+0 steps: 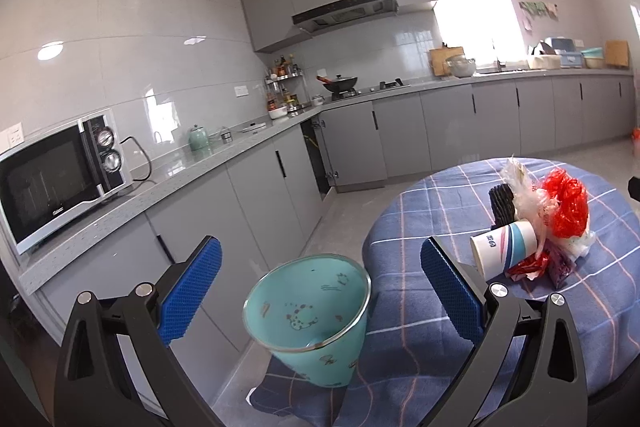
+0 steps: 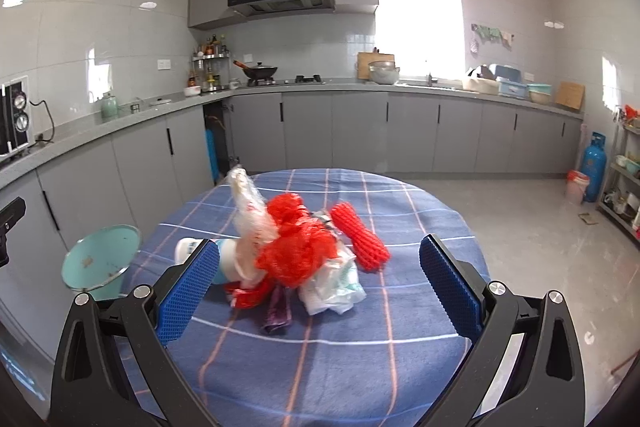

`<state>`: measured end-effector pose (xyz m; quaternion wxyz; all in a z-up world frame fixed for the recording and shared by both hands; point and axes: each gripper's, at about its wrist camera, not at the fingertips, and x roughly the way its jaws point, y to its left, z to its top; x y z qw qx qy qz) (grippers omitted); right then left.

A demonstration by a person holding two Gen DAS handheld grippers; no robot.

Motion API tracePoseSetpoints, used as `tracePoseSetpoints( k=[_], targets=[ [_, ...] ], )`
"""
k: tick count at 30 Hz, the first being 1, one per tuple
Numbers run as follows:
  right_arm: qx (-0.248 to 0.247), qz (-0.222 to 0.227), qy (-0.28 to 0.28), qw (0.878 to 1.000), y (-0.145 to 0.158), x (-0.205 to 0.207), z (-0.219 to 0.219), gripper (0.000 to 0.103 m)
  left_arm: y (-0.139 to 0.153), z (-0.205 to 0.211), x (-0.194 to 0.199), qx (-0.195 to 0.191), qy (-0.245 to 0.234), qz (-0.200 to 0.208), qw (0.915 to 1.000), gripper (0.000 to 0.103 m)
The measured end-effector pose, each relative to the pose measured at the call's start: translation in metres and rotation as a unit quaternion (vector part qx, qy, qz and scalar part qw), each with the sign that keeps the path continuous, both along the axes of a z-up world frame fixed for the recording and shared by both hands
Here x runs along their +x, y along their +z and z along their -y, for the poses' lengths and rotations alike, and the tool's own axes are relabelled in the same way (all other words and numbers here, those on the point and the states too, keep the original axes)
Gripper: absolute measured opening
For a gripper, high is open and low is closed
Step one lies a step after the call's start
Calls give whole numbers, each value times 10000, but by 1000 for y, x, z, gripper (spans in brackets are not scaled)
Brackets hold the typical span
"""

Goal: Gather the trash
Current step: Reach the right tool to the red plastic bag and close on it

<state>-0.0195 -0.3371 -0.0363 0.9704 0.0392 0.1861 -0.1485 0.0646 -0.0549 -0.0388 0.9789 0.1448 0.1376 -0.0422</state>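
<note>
Left tongs (image 1: 320, 285): your blue pads stand wide apart with nothing between them, hanging over the teal bin.
Right tongs (image 2: 319, 281): your pads are spread just as wide, empty, aimed at the trash heap from its near side.
Teal bin (image 1: 310, 315): it sits at 6 o'clock in your left view, mouth tipped toward the camera, just beside the tabletop's edge; whether it touches the cloth you cannot tell. In your right view it shows at 8 o'clock, beyond the tabletop's left rim.
Tabletop (image 2: 340, 359): round, under a blue plaid cloth, carrying all the trash in one cluster near its middle.
Paper cup (image 1: 505, 249): white with blue and teal stripes, lying on its side at the heap's left end, mouth toward your left tongs.
Red plastic bag (image 2: 294, 245): crumpled on top of the heap, at 12 o'clock from your right tongs.
Clear wrapper (image 2: 249, 209): it stands up at 11 o'clock of the red bag, touching it.
Red foam net (image 2: 360, 241): a ribbed sleeve lying at 3 o'clock of the heap, against it.
White crumpled plastic (image 2: 334, 287): at 5 o'clock under the red bag.
Purple scrap (image 2: 277, 311): flat on the cloth at 6 o'clock of the heap.
Microwave (image 1: 60, 175): on the kitchen counter at 9 o'clock in your left view.
</note>
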Motion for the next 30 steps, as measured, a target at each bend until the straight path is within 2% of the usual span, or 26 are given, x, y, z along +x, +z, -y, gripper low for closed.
tracePoseSetpoints(
  k=[10,15,17,19,26,30],
  targets=[
    [-175,-185,-87,9996,-35,30,12,97,-33,61,42,191,-367,-271,9988,98],
    [-166,-170,-111,9997,-39,37,20,97,-57,87,68,260,-461,-587,9969,98],
    [-105,-162,-106,9998,-40,41,26,95,-66,95,78,259,-479,-735,9958,98],
    [-1,-195,-67,9998,-42,48,32,87,-72,101,86,247,-468,-834,9951,98],
    [224,-228,119,9994,-47,74,37,85,-72,110,103,130,-335,-856,9957,98],
    [439,-397,222,9980,-58,91,40,77,-67,106,106,-32,-187,-891,9958,98]
  ],
)
